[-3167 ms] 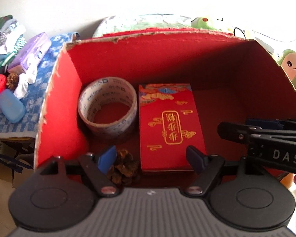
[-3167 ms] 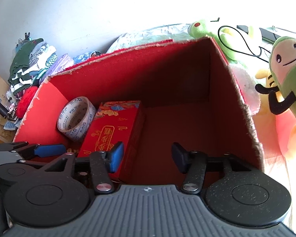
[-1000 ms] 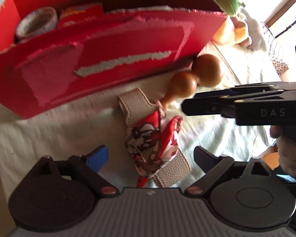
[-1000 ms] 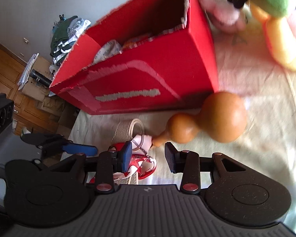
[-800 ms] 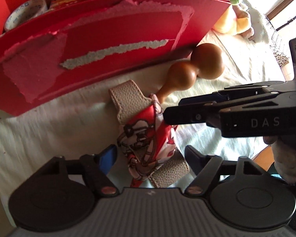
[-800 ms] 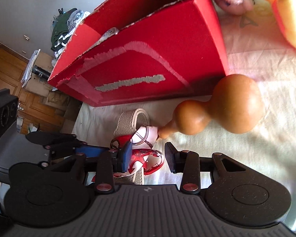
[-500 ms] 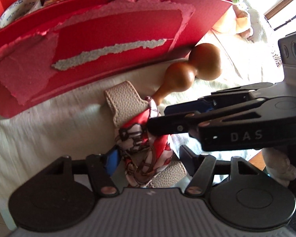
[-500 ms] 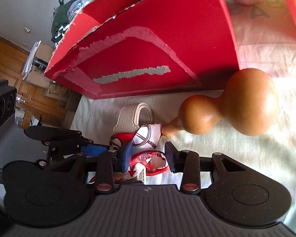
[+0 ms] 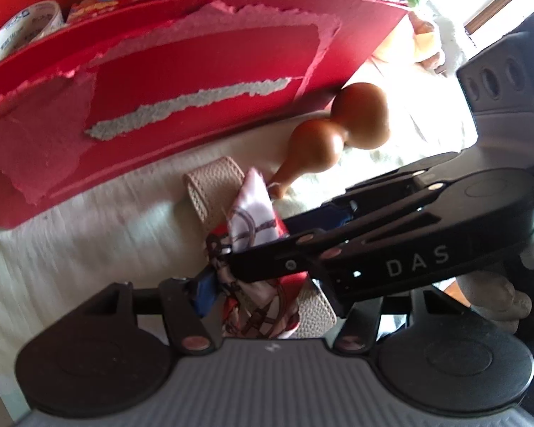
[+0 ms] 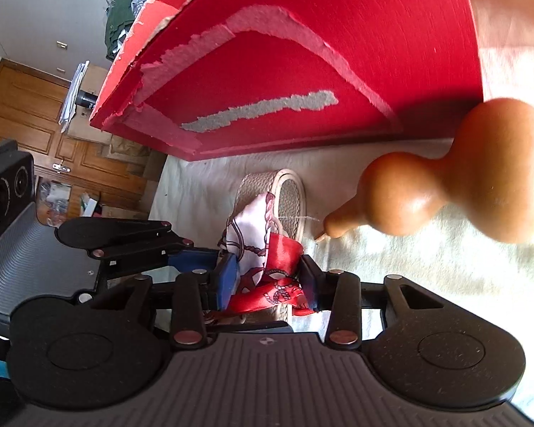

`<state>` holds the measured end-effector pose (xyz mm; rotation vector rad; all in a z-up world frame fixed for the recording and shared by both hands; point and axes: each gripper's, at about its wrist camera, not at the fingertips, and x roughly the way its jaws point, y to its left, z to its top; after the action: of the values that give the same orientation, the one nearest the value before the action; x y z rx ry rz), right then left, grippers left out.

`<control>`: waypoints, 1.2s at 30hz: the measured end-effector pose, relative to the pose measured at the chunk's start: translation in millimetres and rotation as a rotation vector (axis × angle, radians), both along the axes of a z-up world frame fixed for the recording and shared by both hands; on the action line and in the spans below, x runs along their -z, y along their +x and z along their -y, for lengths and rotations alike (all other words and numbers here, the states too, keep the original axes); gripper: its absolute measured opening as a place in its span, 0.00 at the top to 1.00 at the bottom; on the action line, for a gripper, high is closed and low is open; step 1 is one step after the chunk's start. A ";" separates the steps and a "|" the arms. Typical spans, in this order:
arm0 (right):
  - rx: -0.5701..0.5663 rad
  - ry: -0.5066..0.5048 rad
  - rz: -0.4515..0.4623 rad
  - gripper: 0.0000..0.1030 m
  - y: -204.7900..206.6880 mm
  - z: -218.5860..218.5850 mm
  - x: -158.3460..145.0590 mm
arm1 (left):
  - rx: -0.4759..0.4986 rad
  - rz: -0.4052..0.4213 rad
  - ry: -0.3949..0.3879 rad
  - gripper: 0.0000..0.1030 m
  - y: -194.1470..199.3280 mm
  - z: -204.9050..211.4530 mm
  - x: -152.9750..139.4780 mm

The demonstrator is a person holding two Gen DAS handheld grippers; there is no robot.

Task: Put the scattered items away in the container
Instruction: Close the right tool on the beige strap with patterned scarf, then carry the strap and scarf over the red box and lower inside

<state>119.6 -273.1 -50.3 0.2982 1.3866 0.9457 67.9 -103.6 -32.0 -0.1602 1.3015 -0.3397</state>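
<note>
Grippers meet on the scarf-wrapped band

Box (image 10: 338,53), red and torn-faced, stands on the pale cloth (image 10: 427,267). Just before it lies a brown gourd (image 10: 445,185), stem tip near the beige band (image 10: 292,199). Right gripper (image 10: 268,284) has its jaws narrowed onto the red-and-white scarf (image 10: 267,259) tied on that band. Left gripper (image 9: 263,302) straddles the same scarf; whether it grips, I cannot tell.
</note>
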 end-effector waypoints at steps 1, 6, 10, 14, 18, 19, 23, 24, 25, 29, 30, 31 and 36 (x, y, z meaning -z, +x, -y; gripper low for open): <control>0.002 0.003 -0.003 0.62 -0.5 1.3 -0.7 | -0.002 0.005 -0.007 0.41 -0.9 -1.4 -1.2; 0.008 0.036 0.016 0.66 -4.5 9.0 -12.4 | 0.011 0.065 -0.013 0.42 -9.9 -7.0 -18.9; -0.006 0.070 0.082 0.69 -10.2 13.3 -33.6 | 0.021 0.123 -0.014 0.42 -18.5 -8.6 -35.4; -0.015 0.117 0.196 0.71 -18.0 15.8 -62.4 | 0.025 0.213 0.012 0.43 -25.0 -6.0 -61.2; -0.004 0.187 0.280 0.73 -19.0 19.8 -85.3 | 0.016 0.310 0.032 0.43 -28.4 -9.8 -90.4; -0.002 0.206 0.298 0.74 -18.8 20.7 -90.5 | 0.015 0.331 0.032 0.43 -28.3 -11.4 -97.1; 0.024 0.281 0.371 0.75 -15.0 22.0 -115.1 | 0.020 0.429 0.035 0.43 -25.3 -11.7 -124.4; 0.034 0.297 0.386 0.75 -13.1 22.9 -120.3 | 0.023 0.453 0.038 0.43 -23.1 -11.6 -130.6; 0.045 0.311 0.402 0.75 -9.8 22.9 -126.2 | 0.024 0.474 0.042 0.43 -19.6 -11.9 -136.2; 0.100 0.341 0.461 0.76 6.7 17.4 -142.2 | 0.034 0.544 0.074 0.42 3.4 -15.1 -154.1; 0.116 0.342 0.474 0.76 12.4 15.3 -144.7 | 0.038 0.557 0.084 0.42 11.4 -15.5 -156.5; 0.130 0.337 0.487 0.76 17.9 13.2 -147.4 | 0.042 0.564 0.091 0.42 19.2 -16.9 -158.0; 0.189 0.272 0.520 0.76 51.0 -1.8 -148.9 | 0.053 0.539 0.092 0.43 65.8 -22.0 -151.1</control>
<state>170.5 -271.3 98.7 0.3504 0.7429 0.9679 133.7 -81.7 119.1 0.0444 0.7864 -0.3382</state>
